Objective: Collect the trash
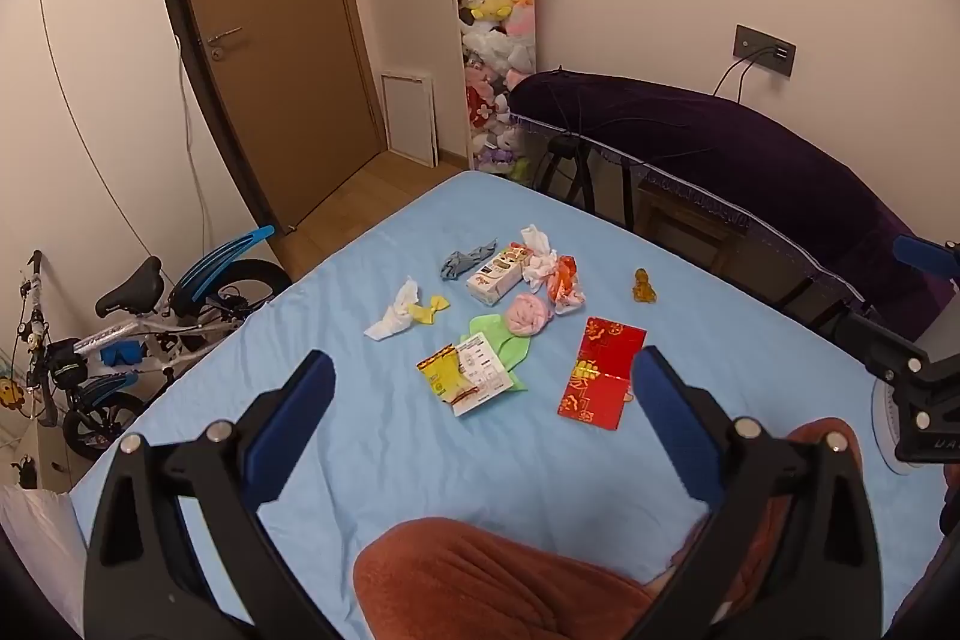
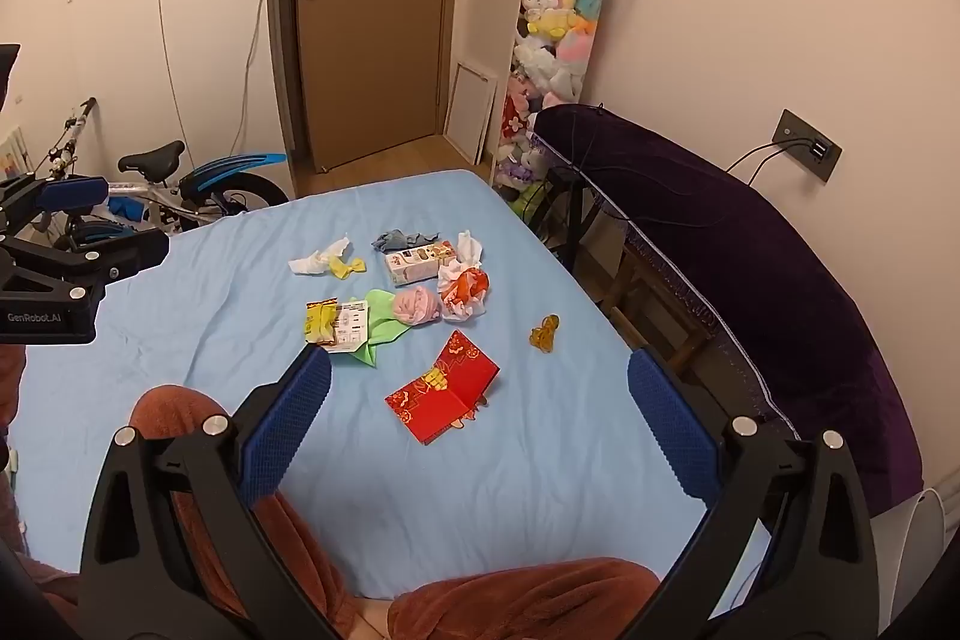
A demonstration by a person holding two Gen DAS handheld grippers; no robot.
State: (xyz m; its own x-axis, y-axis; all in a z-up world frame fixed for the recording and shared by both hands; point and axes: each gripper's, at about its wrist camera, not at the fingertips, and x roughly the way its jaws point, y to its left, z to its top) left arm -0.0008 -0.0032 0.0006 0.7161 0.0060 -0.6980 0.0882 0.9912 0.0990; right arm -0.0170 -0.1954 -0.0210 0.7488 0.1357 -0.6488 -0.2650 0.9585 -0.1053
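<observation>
From the left wrist, the left gripper (image 1: 483,376) hangs with its jaws spread wide and nothing between them, above a blue bed sheet (image 1: 690,292) where the trash lies in a loose heap: a red envelope (image 1: 600,370), a small carton (image 1: 499,274), crumpled tissue (image 1: 393,316) and a yellow packet (image 1: 444,370). From the right wrist, the right gripper (image 2: 480,376) is likewise wide apart and empty over the same litter, the red envelope (image 2: 441,391) nearest it and what may be an amber sweet wrapper (image 2: 545,333) lying off alone toward the bed's edge.
</observation>
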